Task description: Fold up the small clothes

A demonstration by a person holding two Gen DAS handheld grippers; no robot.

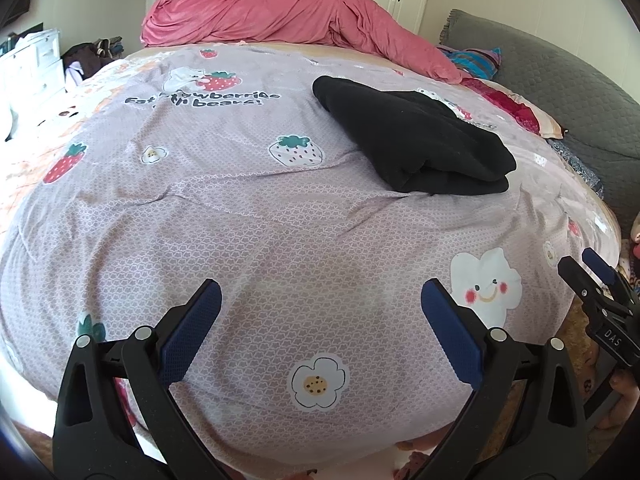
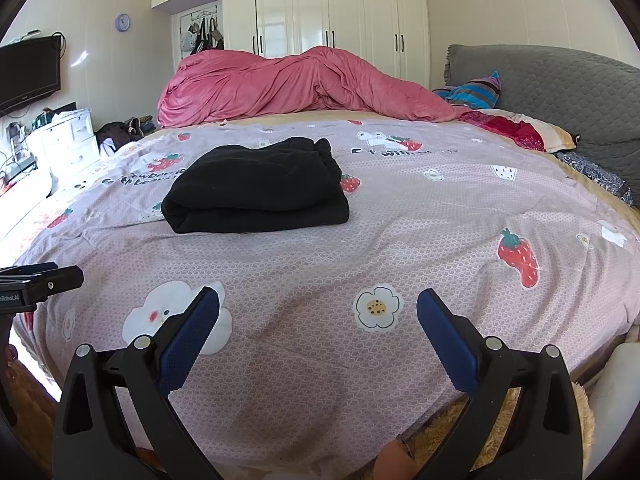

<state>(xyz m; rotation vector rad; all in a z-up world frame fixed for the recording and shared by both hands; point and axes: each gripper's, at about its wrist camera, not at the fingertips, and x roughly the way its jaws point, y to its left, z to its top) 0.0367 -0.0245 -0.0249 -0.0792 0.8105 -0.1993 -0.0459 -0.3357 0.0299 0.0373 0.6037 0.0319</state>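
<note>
Right, both grippers hang off the near edge of the bed (image 2: 460, 208), nothing in either. Left gripper (image 1: 321, 308) has its fingers (image 1: 192, 332) spread wide and released; right gripper (image 2: 318, 316) same, fingers (image 2: 444, 336) apart over the printed bedsheet (image 1: 240, 216).

Task item: one black garment (image 2: 256, 188), lying mid-bed, well away from both grippers, nearer the far half than the near edge. In the left wrist view it sits toward the right side of the bed (image 1: 416, 140). It already looks folded into a thick rectangular stack, at least two layers showing along the near edge, top layer a bit rumpled at the far end.

Handling, my read: soft, thick fleece-like knit, light, zero stiffness. It will sag and unfold if lifted by one point. Not slippery; the textured pads should bite fine. Best hold is a near corner each, pinching all layers together, or the folded near edge if another fold is wanted. Avoid grabbing only the top layer.

Containers: none in view on the bed, no basket or box to drop it in. The pink duvet (image 2: 280, 84) is heaped along the far edge, pillows (image 2: 520, 132) at the far right corner, so both are clear of the work zone.
</note>
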